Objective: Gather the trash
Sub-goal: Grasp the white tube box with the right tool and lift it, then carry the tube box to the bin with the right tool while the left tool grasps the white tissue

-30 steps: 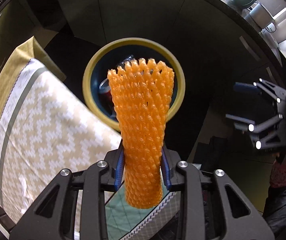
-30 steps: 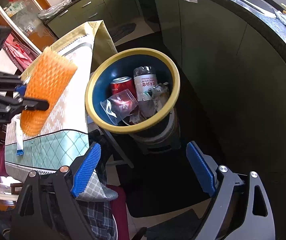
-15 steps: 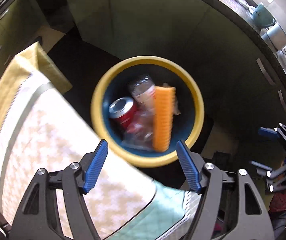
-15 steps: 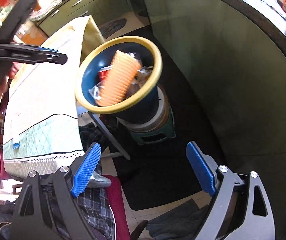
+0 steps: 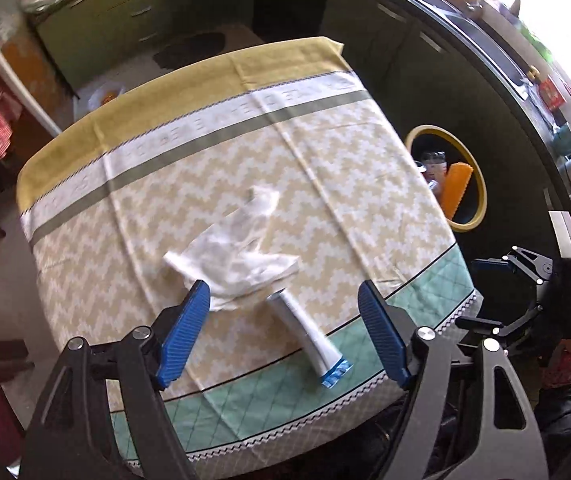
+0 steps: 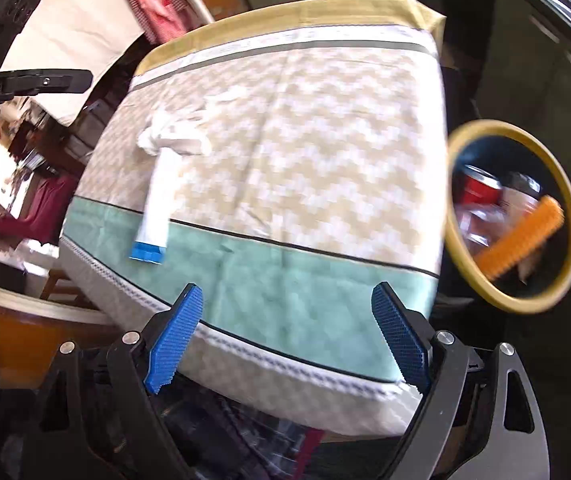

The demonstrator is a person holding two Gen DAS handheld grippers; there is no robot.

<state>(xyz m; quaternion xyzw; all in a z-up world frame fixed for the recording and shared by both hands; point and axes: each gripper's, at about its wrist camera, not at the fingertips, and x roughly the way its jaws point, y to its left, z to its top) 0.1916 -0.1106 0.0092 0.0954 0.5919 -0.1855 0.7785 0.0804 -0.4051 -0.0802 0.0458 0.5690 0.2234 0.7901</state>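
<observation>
**a:** ok so what's left on the table (image 5: 325, 152)? the bin (image 5: 481, 196) off the table's right edge already has the orange foam net (image 5: 456, 190) leaning in it, plus a red can (image 6: 479, 188) and a clear bottle (image 6: 521, 196).

**b:** two bits left. a white tube with a blue end (image 5: 305, 332) near the table's front edge, and a crumpled white tissue (image 5: 237, 268) touching the tube's plain end, further in toward the middle.

**a:** which gripper gets the tube?

**b:** i'd guess the left gripper (image 5: 283, 334). the tube sits right between its blue pads from that view, nothing pinched. its jaws are spreading wider, empty. the right gripper (image 6: 289, 336) hangs off the table's front edge toward the bin corner, well apart from the tube; its jaws are wide but easing in a touch, also holding nothing.

**a:** how's the tube lying?

**b:** long axis runs diagonal, blue end toward the table's front edge, other end under the tissue's fringe. it's skewed against the left pads' line, so a wrist roll would probably help to close across the narrow side.

**a:** any writing?

**b:** only "genrobot.ai" on the left gripper's arm in the right view. tube's label is too blurred to read.
</observation>
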